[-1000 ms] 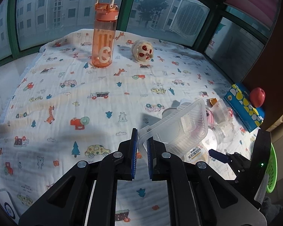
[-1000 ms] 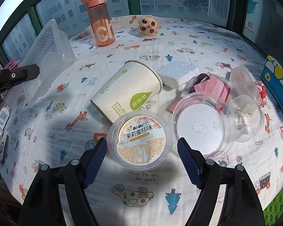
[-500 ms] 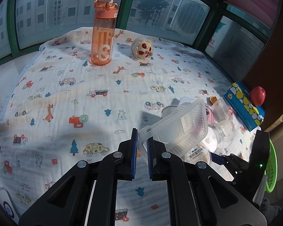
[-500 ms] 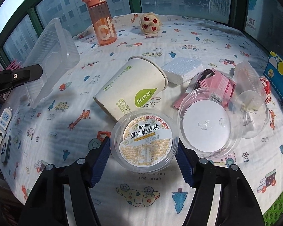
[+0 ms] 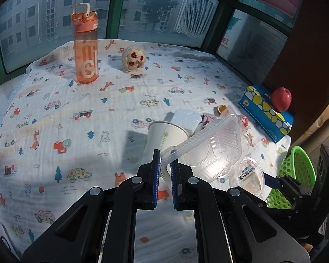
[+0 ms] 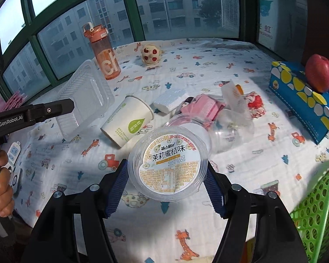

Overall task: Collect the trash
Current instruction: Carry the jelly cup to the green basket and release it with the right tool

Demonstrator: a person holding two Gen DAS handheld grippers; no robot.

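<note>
My left gripper is shut on the rim of a clear plastic tray and holds it above the table; the tray also shows in the right wrist view. My right gripper is shut on a round clear tub with a printed label, lifted off the cloth; the tub also shows in the left wrist view. A white paper cup lies on its side. White foam, pink wrappers and clear lids lie behind it. A green basket stands at the right.
An orange water bottle and a small round toy stand at the far side of the patterned cloth. A blue tissue box with a red apple sits at the right edge. A power strip lies at left.
My right gripper closed on the labelled tub and lifted it off the cloth. My left gripper, still holding the tray, shifted right, toward the trash pile.
</note>
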